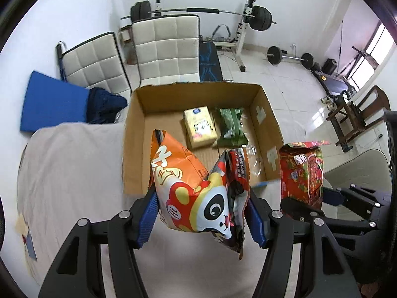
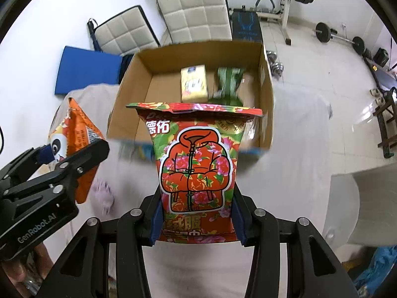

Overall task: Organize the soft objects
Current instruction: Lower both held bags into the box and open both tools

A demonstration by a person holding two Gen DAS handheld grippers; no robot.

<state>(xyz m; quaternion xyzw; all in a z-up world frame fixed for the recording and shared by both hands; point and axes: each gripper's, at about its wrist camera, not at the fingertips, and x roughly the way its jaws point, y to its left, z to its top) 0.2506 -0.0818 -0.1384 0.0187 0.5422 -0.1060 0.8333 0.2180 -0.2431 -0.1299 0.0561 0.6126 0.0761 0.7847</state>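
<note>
Nearest your left wrist camera: the left gripper (image 1: 202,213), its blue pads pressed on either side of an orange snack bag (image 1: 188,188) with a panda printed on it. A dark red-and-black packet (image 1: 235,173) sits against the bag's right side, between the same pads; both appear to be clamped together. Jaws stand partly closed, as wide as the two packets.

Nearest your right wrist camera: the right gripper (image 2: 197,221), pads closed on the lower sides of a red flowered packet (image 2: 196,164) showing a padded jacket. The packet stands upright between the fingers, its top seal toward the box. Jaws partly closed, at packet width.

All three packets are held up in the air, above the cloth-covered table (image 1: 74,164), near the front edge of the cardboard box (image 1: 139,114).

Box contents: open top, flaps up. A yellow tissue pack (image 1: 199,126) lies toward the back, centre. A green packet (image 1: 230,126) lies just beside it on the right. Some clear plastic wrap (image 1: 253,156) lies nearer the right wall. The rest of the box floor is bare cardboard.

Outward: two white padded chairs (image 1: 166,49) behind the box, a blue mat (image 1: 52,104) at left, a barbell rack (image 1: 245,19) against the far wall.
</note>
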